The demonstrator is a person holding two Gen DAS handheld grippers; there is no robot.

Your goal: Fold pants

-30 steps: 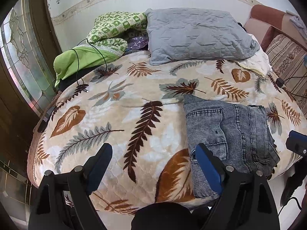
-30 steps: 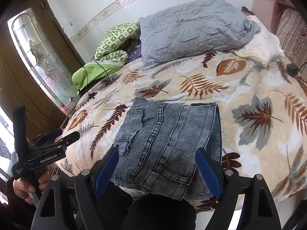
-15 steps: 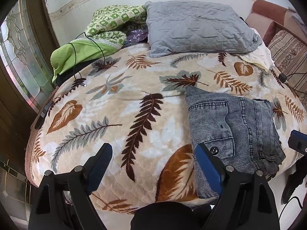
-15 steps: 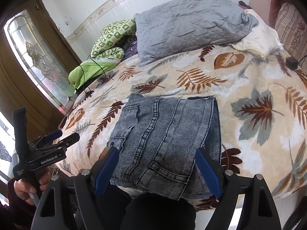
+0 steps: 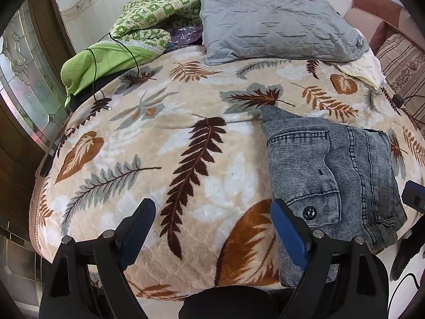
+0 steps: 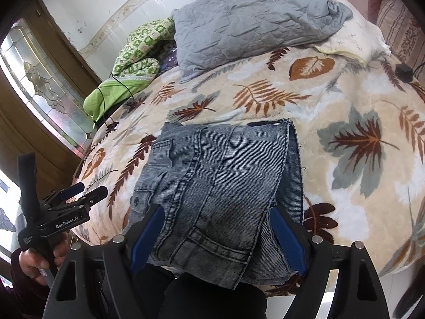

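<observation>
On the leaf-print blanket (image 5: 186,138) lie folded jeans (image 6: 217,186); both claws gape, empty.

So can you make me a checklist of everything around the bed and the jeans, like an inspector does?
Surface: bed with a leaf blanket, mostly bare.
Job's things: jeans folded into a compact stack near the bed's front edge.
Clutter: grey pillow, green bedding and a cream cloth at the far end.
Claws: left claw open over bare blanket beside the jeans; right claw open, jeans' near edge between its fingers, pads not pressing.
Cables: black cable over the green bedding; a small black box with a lead at the other side.
Surroundings: white wall, patterned glass door, striped cushion.
</observation>
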